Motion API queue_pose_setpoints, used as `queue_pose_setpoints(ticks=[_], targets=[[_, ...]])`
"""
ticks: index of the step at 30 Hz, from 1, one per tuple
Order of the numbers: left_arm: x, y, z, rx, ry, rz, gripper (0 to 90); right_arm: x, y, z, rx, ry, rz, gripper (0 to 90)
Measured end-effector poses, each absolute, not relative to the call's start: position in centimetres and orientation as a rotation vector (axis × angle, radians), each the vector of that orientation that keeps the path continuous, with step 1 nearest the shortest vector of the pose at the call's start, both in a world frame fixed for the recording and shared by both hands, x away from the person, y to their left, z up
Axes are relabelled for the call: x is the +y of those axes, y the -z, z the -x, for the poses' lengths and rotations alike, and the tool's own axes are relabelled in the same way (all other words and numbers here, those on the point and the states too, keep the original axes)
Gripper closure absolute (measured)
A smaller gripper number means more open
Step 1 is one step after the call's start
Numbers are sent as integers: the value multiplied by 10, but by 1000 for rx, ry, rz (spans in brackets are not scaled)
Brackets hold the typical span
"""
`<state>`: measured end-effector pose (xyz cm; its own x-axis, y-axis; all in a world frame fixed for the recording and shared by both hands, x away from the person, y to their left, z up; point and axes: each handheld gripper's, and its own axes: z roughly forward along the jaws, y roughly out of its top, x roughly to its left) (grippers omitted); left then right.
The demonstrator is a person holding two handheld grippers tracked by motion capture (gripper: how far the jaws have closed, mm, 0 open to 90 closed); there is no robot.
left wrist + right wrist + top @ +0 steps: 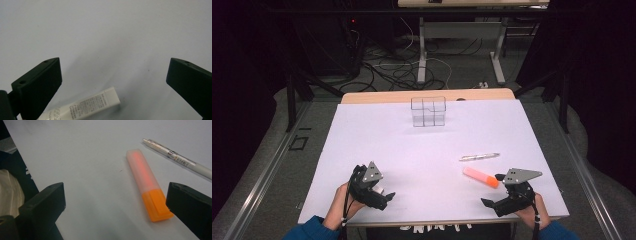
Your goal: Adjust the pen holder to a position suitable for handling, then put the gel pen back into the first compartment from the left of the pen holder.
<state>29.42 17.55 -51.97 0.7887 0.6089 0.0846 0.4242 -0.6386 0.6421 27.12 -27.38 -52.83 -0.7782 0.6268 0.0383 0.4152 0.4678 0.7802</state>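
— What do you see on the white table point(377, 135)?

— Two hands, low in the high view, each holding a black gripper. The left gripper point(379, 192) is at the lower left of the frame. The right gripper point(496, 190) is at the lower right.

— Is the left one holding anything?

— No. In the left gripper view its jaws stand wide apart, one at each side of the frame. A small white tube point(85, 106) with tiny print lies flat at the bottom of that frame, between the jaws but closer to the left one. I cannot tell if that jaw touches it. In the high view a bit of white peeks out just beside that gripper.

— And the right one?

— Its jaws are wide apart too, with nothing in them. In the right gripper view an orange highlighter point(148, 185) lies flat in the middle right of the frame. Its bright orange cap end is just beside the right jaw. In the high view the highlighter point(480, 177) sits just left of that gripper.

— Anything else?

— A thin white pen point(180, 160) lies at the upper right of the right gripper view, near the highlighter but not touching it. At the top middle of the high view a clear box point(428, 111) with little compartments stands by the far edge of the table, well apart from both hands.
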Motion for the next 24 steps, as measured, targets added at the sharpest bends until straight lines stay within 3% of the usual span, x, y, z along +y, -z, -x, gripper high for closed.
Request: queue_pose_setpoints(ticks=[24], targets=[[181,524,-281,779,-375,-2341,3,-273,528,-270,2468,-1197,-909,25]])
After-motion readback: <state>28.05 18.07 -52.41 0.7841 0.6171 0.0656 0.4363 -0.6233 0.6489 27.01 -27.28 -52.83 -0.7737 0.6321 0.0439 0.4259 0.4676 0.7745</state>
